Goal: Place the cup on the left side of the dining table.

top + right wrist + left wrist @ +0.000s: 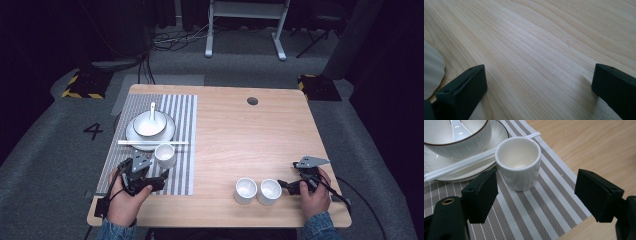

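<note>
1. On the striped placemat (181,150) along the table's (240,130) left edge, a small white cup (165,155) is standing upright, and the left gripper (150,181) is hovering just short of it with its jaws spread wide and gripping nothing.

2. In the left gripper view the cup (518,162) is sitting straight ahead of the gripper, just beyond the jaw tips and a little toward the left jaw, so I judge that any closing move is calling for a short push forward first.

3. The left hand is by far the nearer one; the right gripper (295,186) is resting near the table's near right corner, well apart from this cup, its jaws also standing wide and empty over bare wood.

4. Just behind the cup, a pair of white chopsticks (152,142) is lying crosswise over the near rim of a plate (134,137), which is carrying a bowl (149,124) with a spoon (152,111) in it.

5. The chopsticks and plate rim are crowding the cup's far side, so an overshoot is likely to nudge them.

6. Two more cups (245,190) (269,191) are standing side by side near the table's front edge, just left of the right gripper.
</note>
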Motion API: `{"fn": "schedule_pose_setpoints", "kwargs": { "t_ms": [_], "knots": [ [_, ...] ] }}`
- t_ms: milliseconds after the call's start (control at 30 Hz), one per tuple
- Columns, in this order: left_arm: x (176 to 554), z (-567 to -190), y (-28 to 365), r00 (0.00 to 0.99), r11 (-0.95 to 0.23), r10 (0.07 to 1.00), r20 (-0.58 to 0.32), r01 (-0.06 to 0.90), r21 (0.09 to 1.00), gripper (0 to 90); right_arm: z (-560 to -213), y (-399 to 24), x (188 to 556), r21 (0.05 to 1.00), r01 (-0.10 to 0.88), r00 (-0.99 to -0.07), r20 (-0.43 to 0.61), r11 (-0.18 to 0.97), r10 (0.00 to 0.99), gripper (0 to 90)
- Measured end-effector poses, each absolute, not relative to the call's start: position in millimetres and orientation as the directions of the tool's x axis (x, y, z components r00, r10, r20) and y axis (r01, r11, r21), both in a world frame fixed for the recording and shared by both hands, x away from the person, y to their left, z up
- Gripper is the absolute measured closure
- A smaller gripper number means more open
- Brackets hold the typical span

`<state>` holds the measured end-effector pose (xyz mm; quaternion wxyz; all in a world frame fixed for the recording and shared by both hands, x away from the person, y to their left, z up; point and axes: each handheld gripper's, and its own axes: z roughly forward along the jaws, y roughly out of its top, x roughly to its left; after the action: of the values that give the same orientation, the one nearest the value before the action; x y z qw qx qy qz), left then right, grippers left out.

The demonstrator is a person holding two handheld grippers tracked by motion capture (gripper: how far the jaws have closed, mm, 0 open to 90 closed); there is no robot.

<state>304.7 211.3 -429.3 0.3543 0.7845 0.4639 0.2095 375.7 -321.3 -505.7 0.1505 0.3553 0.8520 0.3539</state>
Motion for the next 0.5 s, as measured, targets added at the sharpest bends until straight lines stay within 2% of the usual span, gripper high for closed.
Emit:
{"fn": "schedule_pose_setpoints", "kwargs": {
  "t_ms": [500],
  "knots": [
    [285,-445,229,0.479,-0.339,0.878,0.001,0.619,0.708,18.5,-506,-321,376,0.710,0.499,-0.702,-0.005,0.497,0.712,0.0]
  ]
}}
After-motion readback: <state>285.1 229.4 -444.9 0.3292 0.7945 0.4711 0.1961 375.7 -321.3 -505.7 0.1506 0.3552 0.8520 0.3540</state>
